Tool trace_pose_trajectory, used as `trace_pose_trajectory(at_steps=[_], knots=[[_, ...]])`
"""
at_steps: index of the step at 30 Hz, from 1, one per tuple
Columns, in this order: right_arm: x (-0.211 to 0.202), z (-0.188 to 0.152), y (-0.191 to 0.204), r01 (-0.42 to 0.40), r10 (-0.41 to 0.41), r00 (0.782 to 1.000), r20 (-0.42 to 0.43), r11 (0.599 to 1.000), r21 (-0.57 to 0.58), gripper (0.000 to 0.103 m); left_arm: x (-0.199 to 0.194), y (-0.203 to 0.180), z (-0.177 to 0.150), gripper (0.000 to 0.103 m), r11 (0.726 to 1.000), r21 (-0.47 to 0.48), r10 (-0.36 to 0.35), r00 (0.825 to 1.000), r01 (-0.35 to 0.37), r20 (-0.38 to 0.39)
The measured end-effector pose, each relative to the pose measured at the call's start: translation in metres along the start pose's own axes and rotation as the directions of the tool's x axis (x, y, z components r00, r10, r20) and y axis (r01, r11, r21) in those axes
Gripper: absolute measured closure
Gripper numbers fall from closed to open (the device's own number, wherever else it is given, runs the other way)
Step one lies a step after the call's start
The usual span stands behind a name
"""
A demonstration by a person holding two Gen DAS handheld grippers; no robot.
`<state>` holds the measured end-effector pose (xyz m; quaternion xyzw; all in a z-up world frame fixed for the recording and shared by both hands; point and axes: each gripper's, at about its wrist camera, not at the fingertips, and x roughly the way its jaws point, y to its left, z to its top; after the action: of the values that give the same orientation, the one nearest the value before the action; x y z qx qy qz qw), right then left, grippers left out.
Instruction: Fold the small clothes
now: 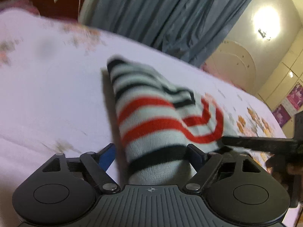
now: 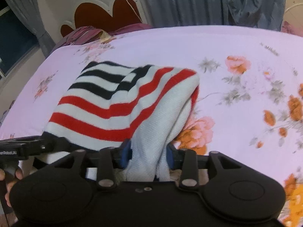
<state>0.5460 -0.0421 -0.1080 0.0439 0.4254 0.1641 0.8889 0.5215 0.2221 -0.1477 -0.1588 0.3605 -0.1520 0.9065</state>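
The striped top (image 2: 121, 102) is soft, light knit, draped mid-bed (image 2: 227, 43). Each hand-held gripper, left (image 1: 151, 151) and right (image 2: 149, 152), pinches its near hem; bunched fabric could slip, so hem corners look the best hold.

Dim warm indoor light, ceiling lamp (image 1: 266, 21) blown out far right, left view motion-blurred, fisheye bending the bed (image 2: 217, 43) edges.
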Motion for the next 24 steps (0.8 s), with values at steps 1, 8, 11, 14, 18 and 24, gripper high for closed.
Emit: trace_pose_trajectory(at_steps=[1,8,11,14,18,24], knots=[[-0.008,0.003,0.0,0.011,-0.01,0.999,0.04,1.0,-0.004,0.051,-0.008,0.0,0.006,0.023,1.0,0.004,0.018,0.999,-0.018,0.041],[0.003,0.046,0.004,0.022,-0.019,0.997,0.078,0.999,-0.044,0.084,0.013,-0.023,0.057,0.047,0.991,0.115,-0.069,0.996,0.062,0.054],[0.031,0.049,0.012,0.057,-0.058,0.998,-0.001,0.99,-0.125,0.082,0.046,-0.031,0.056,0.057,0.987,0.154,-0.045,0.998,0.051,-0.044],[0.057,0.045,0.008,0.152,-0.16,0.986,-0.038,0.974,-0.167,0.103,0.062,-0.031,0.052,0.069,0.987,0.159,0.004,0.998,0.007,-0.069],[0.065,0.042,-0.002,0.151,-0.155,0.988,-0.022,0.98,-0.128,0.103,0.07,-0.027,0.054,0.07,0.994,0.11,0.004,0.997,0.003,-0.072],[0.026,0.041,-0.012,0.099,-0.1,0.994,0.039,0.995,0.013,0.053,0.032,-0.039,0.044,0.069,0.989,0.145,0.01,1.0,-0.01,0.003]])
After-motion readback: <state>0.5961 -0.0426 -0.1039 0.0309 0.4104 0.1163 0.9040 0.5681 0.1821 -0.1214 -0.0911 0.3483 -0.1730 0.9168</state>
